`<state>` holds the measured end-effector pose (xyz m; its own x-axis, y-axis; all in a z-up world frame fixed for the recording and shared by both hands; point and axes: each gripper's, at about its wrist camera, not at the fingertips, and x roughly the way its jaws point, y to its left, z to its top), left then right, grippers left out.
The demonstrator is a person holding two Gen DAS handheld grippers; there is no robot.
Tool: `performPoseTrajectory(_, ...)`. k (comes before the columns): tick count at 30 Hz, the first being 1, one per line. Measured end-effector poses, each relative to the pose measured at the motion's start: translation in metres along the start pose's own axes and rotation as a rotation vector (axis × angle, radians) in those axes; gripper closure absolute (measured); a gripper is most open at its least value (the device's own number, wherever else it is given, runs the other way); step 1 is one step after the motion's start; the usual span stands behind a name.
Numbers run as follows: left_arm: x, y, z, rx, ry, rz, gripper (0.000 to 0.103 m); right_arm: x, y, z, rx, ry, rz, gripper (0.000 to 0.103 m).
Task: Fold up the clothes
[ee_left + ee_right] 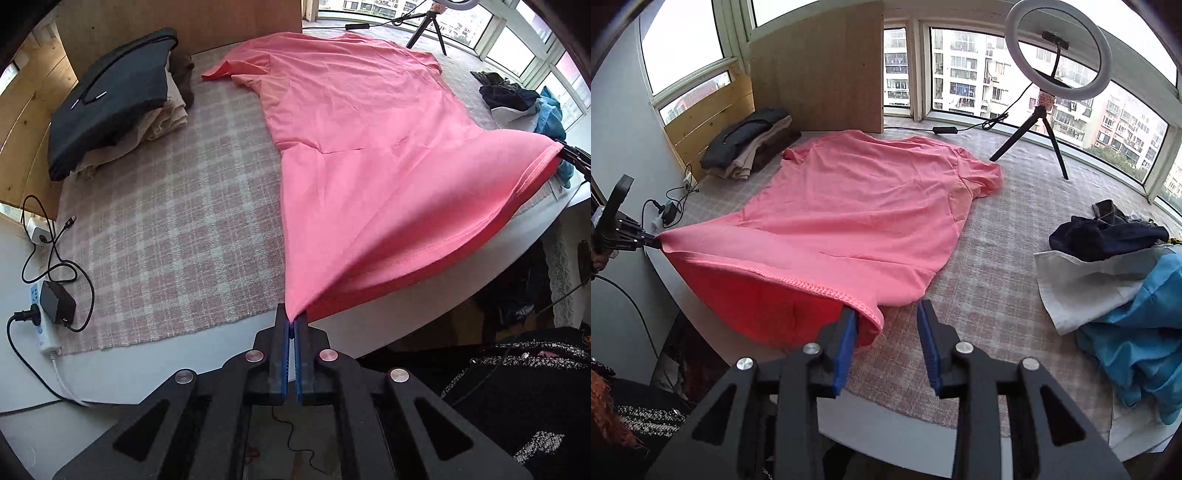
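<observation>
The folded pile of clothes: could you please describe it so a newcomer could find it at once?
Start at the tall wooden board standing at the far edge of the checked cloth. The folded pile sits at its left foot, beyond the pink T-shirt. Unlike the crumpled heap on the right, it is neatly stacked, dark garment on top.

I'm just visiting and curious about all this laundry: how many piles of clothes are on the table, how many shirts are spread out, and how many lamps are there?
Pink T-shirt spread out: 1
Folded stack: 1
Unfolded heap: 1
Ring light on tripod: 1
Total: 4
</observation>
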<state>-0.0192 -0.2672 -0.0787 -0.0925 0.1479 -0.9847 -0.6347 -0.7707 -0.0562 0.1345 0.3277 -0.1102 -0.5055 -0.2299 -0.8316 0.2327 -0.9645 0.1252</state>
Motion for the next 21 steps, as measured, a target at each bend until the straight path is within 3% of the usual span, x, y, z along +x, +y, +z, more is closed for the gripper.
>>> performPoseTrajectory(6, 0.042, 0.026, -0.006, -0.078, 0.082, 0.020, 0.102, 0.053, -0.015, -0.049, 0.059, 0.070, 0.077, 0.065)
performPoseTrajectory(14, 0.055, 0.021, 0.000, -0.038, 0.125, 0.024, 0.102, 0.104, -0.005, -0.048, -0.012, 0.096, 0.153, 0.065)
performPoseTrajectory(15, 0.055, 0.020, -0.001, -0.030, 0.129, 0.026, 0.101, 0.106, -0.002, -0.047, -0.027, 0.100, 0.149, 0.073)
performPoseTrajectory(17, 0.051, 0.017, -0.002, -0.017, 0.129, 0.029, 0.101, 0.103, 0.004, -0.045, -0.060, 0.104, 0.116, 0.102)
performPoseTrajectory(21, 0.022, 0.003, -0.010, 0.017, 0.087, 0.007, 0.101, 0.051, -0.007, -0.041, -0.018, 0.057, 0.065, 0.102)
